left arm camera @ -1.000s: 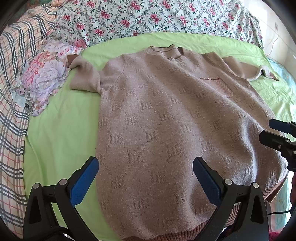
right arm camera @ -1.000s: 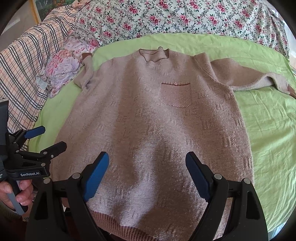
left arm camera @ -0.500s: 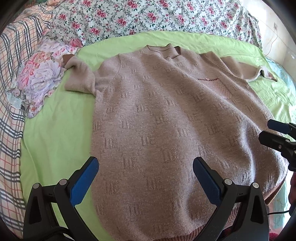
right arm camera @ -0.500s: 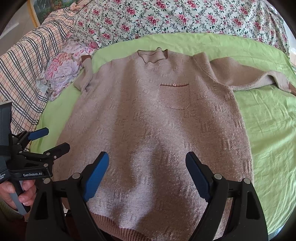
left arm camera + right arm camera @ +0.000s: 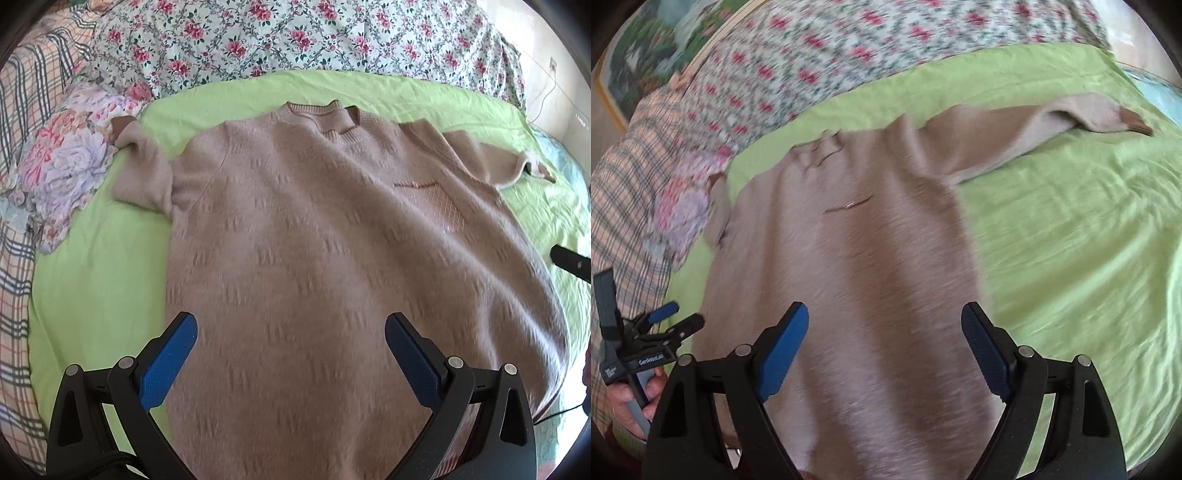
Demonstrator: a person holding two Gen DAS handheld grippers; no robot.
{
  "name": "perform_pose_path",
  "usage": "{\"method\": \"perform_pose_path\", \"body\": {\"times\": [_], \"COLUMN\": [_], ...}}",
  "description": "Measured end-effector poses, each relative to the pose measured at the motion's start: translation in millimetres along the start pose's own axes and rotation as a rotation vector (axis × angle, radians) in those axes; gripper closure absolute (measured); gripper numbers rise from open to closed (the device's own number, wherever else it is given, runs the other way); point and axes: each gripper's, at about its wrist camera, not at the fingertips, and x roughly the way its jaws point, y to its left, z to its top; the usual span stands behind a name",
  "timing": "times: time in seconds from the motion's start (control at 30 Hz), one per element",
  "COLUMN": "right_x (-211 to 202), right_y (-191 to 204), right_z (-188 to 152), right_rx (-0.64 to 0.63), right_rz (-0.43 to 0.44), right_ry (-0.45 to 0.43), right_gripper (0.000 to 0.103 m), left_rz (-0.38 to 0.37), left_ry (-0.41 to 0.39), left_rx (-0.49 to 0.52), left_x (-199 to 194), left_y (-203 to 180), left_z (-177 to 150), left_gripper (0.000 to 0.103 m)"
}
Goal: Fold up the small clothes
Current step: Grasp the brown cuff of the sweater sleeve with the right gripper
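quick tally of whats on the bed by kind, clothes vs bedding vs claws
Clothes: 1, the beige sweater
Bedding: 4, the green sheet, rose-print quilt, plaid blanket, peony-print cloth
Claws: 2, left claw and right claw, both open and empty
Total: 7

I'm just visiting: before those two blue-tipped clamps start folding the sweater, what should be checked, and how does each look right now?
1. Beige knitted sweater lies flat, front up on the light green bedsheet: ok.
2. Left gripper open, nothing between its pads: ok.
3. Right gripper open and empty: ok.
4. Long sleeve stretched out, cuff in view: ok.
5. Other sleeve spread straight: not ok, it lies bunched beside the floral cloth.
6. Bottom hem lies straight: cannot tell, the grippers hide it.
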Motion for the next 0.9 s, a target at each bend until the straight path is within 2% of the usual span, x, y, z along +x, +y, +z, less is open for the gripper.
{"method": "perform_pose_path", "body": {"times": [0.13, 0.37, 0.5, 0.63, 0.73, 0.77, 0.8, 0.83, 0.87, 0.9], "right_x": [-3, -9, 6, 22, 30, 31, 33, 34, 34, 31], "right_y": [-54, -162, -233, -282, -309, -311, -313, -313, -312, -305], "right_z": [29, 98, 139, 169, 185, 188, 192, 193, 196, 197], "right_rx": [0.114, 0.299, 0.443, 0.525, 0.576, 0.572, 0.570, 0.573, 0.575, 0.555], "right_rz": [-0.034, -0.171, -0.244, -0.282, -0.270, -0.280, -0.295, -0.292, -0.273, -0.265], "right_ry": [-0.043, -0.171, -0.224, -0.254, -0.279, -0.282, -0.275, -0.265, -0.267, -0.280], "right_gripper": [0.026, 0.040, 0.049, 0.050, 0.052, 0.057, 0.074, 0.086, 0.094, 0.094], "left_rz": [-0.004, -0.004, -0.005, 0.003, 0.003, -0.001, -0.008, -0.014, -0.018, -0.035], "left_ry": [-0.008, -0.005, 0.017, 0.048, 0.071, 0.081, 0.091, 0.098, 0.099, 0.118], "left_rx": [-0.012, -0.019, -0.010, -0.003, -0.015, -0.022, -0.030, -0.034, -0.037, -0.046], "left_x": [8, 25, 38, 52, 64, 67, 70, 73, 75, 78], "left_y": [-1, -10, -19, -24, -23, -23, -23, -23, -23, -23], "left_z": [17, 38, 42, 43, 47, 48, 49, 49, 50, 50], "left_gripper": [0.001, 0.001, 0.001, 0.001, 0.001, 0.001, 0.001, 0.001, 0.001, 0.001]}}
